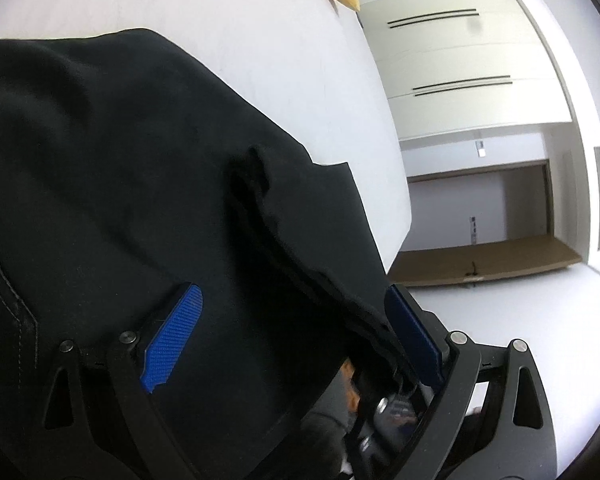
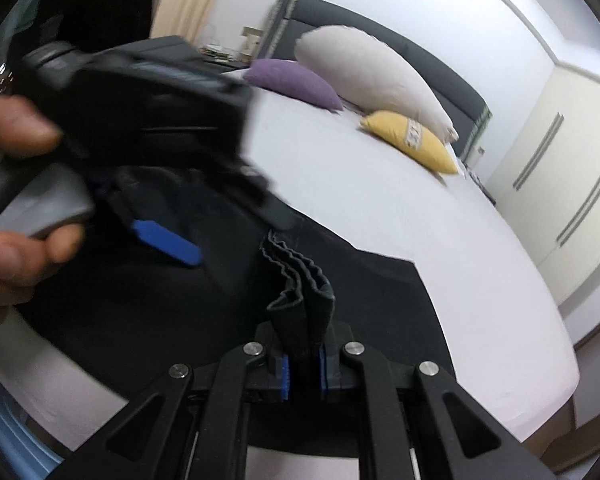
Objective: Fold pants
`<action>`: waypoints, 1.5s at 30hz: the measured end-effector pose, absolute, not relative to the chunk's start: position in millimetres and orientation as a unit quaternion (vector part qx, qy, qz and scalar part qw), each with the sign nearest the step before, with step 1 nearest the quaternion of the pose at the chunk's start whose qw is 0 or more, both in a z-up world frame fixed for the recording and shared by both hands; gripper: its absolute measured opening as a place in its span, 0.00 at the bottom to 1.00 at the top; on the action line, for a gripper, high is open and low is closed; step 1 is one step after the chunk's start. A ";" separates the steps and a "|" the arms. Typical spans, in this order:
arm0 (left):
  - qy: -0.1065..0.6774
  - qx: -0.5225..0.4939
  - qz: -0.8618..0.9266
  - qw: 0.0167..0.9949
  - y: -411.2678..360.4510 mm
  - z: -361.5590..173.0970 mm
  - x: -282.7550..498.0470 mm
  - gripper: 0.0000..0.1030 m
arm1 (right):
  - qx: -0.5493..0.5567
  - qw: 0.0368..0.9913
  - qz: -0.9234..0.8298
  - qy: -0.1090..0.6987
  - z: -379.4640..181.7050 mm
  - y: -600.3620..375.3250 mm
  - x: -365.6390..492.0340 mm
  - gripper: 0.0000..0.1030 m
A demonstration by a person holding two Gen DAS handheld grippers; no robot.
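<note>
Black pants (image 2: 228,292) lay spread on the white bed (image 2: 380,208), near its front edge. Right gripper (image 2: 304,374) clamped narrow on a bunched, pleated fold of the pants. Left gripper (image 1: 292,344) spread wide over the fabric, blue pads (image 1: 172,336) apart, gripping nothing. Yellow pillow (image 2: 416,142) sat well apart, by the headboard.

text: none readable | labels: none readable | yellow pillow (image 2: 414,142): patterned patch, too blurred to read
</note>
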State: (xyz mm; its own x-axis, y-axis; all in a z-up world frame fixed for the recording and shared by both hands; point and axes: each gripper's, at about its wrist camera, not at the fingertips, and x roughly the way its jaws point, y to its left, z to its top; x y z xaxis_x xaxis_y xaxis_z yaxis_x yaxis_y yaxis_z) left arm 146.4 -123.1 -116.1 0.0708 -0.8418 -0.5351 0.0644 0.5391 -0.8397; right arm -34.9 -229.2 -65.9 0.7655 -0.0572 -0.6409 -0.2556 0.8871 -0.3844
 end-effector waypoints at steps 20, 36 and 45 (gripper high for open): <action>0.591 -0.242 -0.349 0.686 -65.6 -97.9 173.5 0.09 | -0.270 0.900 0.123 0.318 -59.1 -143.9 -51.6 0.11; 0.594 -0.197 -0.299 0.720 -23.3 -116.0 168.8 0.09 | -0.287 0.867 0.162 0.374 -95.0 -113.0 -32.3 0.11; 0.589 -0.168 -0.270 0.743 -38.9 -115.5 158.0 0.14 | -0.210 0.864 0.179 0.422 -96.1 -125.5 -28.0 0.28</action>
